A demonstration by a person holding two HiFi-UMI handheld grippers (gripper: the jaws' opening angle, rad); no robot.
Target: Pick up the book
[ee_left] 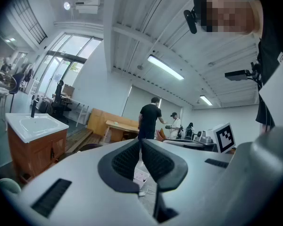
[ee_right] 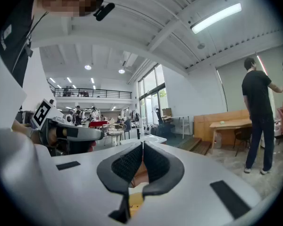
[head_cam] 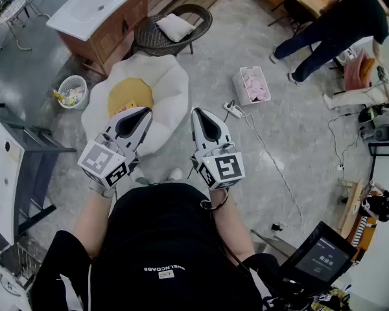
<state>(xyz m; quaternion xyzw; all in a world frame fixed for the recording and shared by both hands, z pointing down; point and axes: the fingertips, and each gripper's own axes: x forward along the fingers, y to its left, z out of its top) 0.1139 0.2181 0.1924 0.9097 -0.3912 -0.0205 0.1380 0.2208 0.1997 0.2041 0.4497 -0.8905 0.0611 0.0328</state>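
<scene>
The left gripper (head_cam: 142,113) and right gripper (head_cam: 198,113) are held level, side by side, over an egg-shaped cushion (head_cam: 170,83); both are closed, empty

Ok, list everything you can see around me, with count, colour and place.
Fried-egg-shaped floor cushion: one, white with yellow centre, on the floor ahead of you.
Round wicker chair: one, dark, white pillow on it, beyond the cushion.
Washbasin on wooden cabinet: one, white top, upper left.
Wire waste basket: one, white, left of the cushion.
Plastic crate: one, white, pink contents, right of the cushion.
Power strip: one, white, beside the crate.
Bystander: one, black clothes, upper right.
Left gripper: one, white, jaws shut, empty.
Right gripper: one, white, jaws shut, empty.
</scene>
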